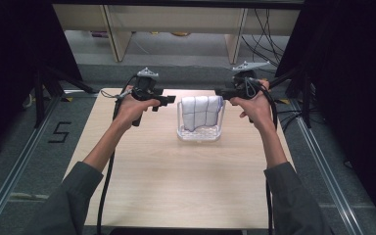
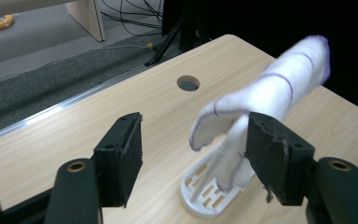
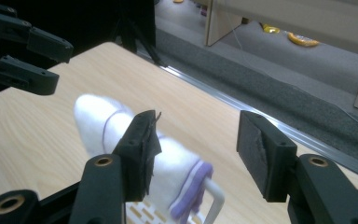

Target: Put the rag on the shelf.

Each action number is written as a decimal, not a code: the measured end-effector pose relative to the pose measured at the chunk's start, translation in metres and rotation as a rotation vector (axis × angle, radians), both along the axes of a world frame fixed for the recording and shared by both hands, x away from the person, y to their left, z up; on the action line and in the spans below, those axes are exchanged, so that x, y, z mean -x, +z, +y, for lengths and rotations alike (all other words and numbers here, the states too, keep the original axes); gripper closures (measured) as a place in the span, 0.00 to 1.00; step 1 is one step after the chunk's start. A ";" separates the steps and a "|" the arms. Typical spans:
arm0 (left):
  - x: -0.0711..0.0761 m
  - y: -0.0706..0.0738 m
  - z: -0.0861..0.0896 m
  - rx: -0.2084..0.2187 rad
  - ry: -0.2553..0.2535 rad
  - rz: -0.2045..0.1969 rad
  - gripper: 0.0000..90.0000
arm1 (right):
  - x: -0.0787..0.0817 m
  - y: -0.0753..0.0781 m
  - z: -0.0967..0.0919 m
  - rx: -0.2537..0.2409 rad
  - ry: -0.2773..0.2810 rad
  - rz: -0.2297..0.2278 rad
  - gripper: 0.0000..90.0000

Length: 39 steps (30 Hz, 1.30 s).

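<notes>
Centrally on the wooden table (image 1: 142,186) stands a white slotted rack (image 1: 199,133), and a white towel with thin purple lines (image 1: 201,110) hangs draped over its upright loop. Left gripper (image 1: 175,100) sits just to the towel's left, held level and pointing at it; right gripper (image 1: 218,92) sits just to its right, pointing back the other way. Left gripper view: jaws apart, nothing between the pads, towel and rack base lying beyond them, one pad overlapping the cloth's edge in the picture. Right gripper view: jaws likewise apart and empty, the towel's purple-trimmed end hanging off the rack's white bar past the near pad. Neither gripper holds the cloth.
</notes>
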State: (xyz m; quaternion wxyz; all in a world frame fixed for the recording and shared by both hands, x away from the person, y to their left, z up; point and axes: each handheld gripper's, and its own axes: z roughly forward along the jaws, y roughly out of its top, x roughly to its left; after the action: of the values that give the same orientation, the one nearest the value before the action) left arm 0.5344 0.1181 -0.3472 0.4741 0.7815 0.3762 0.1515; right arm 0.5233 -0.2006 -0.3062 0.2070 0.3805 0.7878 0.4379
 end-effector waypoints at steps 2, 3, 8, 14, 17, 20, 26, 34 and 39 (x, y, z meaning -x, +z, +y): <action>0.005 -0.003 0.002 -0.002 -0.015 0.001 0.40 | 0.002 -0.004 -0.002 0.005 0.006 -0.003 0.54; 0.008 -0.004 0.003 -0.005 -0.018 0.002 0.39 | 0.003 -0.005 -0.003 0.013 0.009 -0.001 0.54; 0.019 -0.009 0.004 0.008 -0.026 -0.004 0.39 | 0.012 -0.010 -0.005 0.002 0.020 -0.005 0.53; 0.030 -0.012 0.006 0.028 -0.041 -0.010 0.38 | 0.019 -0.016 -0.005 0.000 0.041 -0.025 0.53; 0.036 -0.014 0.006 0.012 -0.058 -0.008 0.37 | 0.023 -0.019 -0.003 -0.013 0.044 -0.011 0.52; 0.042 -0.015 0.006 0.018 -0.062 -0.012 0.36 | 0.028 -0.020 -0.003 -0.011 0.053 0.010 0.51; 0.053 -0.019 0.006 0.026 -0.088 -0.009 0.34 | 0.035 -0.023 -0.001 -0.003 0.072 0.000 0.50; 0.067 -0.024 0.008 0.030 -0.107 -0.011 0.31 | 0.045 -0.025 0.002 -0.013 0.085 -0.009 0.47; 0.075 -0.030 0.010 0.043 -0.110 -0.011 0.30 | 0.052 -0.029 0.004 -0.018 0.093 -0.007 0.47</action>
State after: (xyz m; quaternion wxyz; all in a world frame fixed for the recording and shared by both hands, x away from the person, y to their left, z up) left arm 0.4591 0.1280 -0.3768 0.5006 0.7897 0.3333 0.1211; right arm 0.4712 -0.1970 -0.3352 0.1858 0.3436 0.7999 0.4555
